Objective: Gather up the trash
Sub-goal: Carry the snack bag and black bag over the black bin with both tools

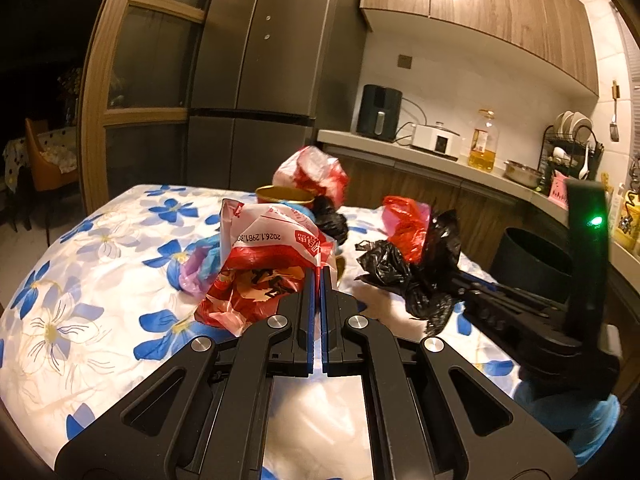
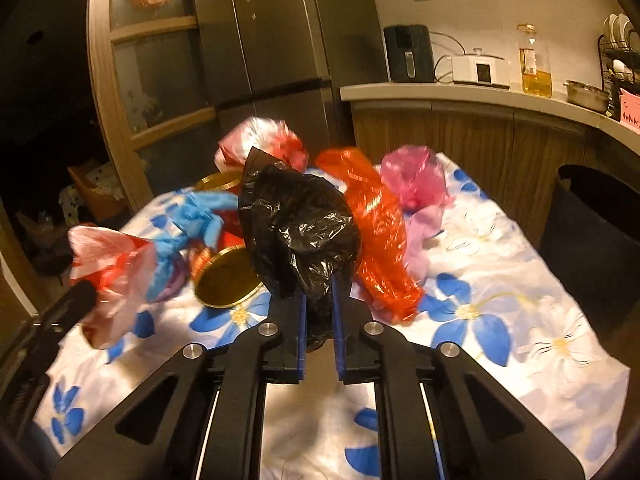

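Left tongs clenched on red-and-white wrapper, held above floral worktop. Gold tin lying tipped on cloth beside blue glove. Right tongs clamped on black bag, lifted off worktop. Red bag touching black bag's right side; pink bag behind. Black bin off worktop's right edge.

Dim kitchen: steel fridge, wood cabinets.
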Tool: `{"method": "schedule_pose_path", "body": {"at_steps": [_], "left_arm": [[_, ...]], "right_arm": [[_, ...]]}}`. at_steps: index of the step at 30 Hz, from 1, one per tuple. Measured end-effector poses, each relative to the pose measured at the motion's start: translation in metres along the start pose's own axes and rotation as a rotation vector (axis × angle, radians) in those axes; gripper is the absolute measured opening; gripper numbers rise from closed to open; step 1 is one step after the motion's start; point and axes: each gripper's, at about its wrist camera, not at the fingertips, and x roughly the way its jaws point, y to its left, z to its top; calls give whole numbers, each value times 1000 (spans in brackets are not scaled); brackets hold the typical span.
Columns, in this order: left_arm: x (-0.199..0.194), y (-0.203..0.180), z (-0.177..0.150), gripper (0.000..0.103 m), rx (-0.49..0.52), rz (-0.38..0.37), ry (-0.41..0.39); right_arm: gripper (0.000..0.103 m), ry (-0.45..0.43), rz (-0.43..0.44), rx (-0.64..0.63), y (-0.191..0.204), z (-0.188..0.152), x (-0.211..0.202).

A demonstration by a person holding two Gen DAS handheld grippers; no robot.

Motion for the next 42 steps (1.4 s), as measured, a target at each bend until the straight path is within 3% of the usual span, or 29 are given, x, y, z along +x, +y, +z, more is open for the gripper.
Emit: {"method": "schedule_pose_path", "body": {"at_steps": [10, 26, 36, 42], "left_arm": [[-16, -25, 7, 2, 29, -22, -35], [6, -87, 38, 2, 134, -126, -86], [37, -153, 60, 2, 189, -264, -104], [58, -212, 73, 2, 244, -365, -131]], "right_arm": [[10, -101, 25, -4, -15, 13, -56], [10, -183, -72, 33, -65, 33, -87], [10, -250, -218, 71, -115, 49, -108], [10, -280, -338, 114, -159, 59, -121]]}}
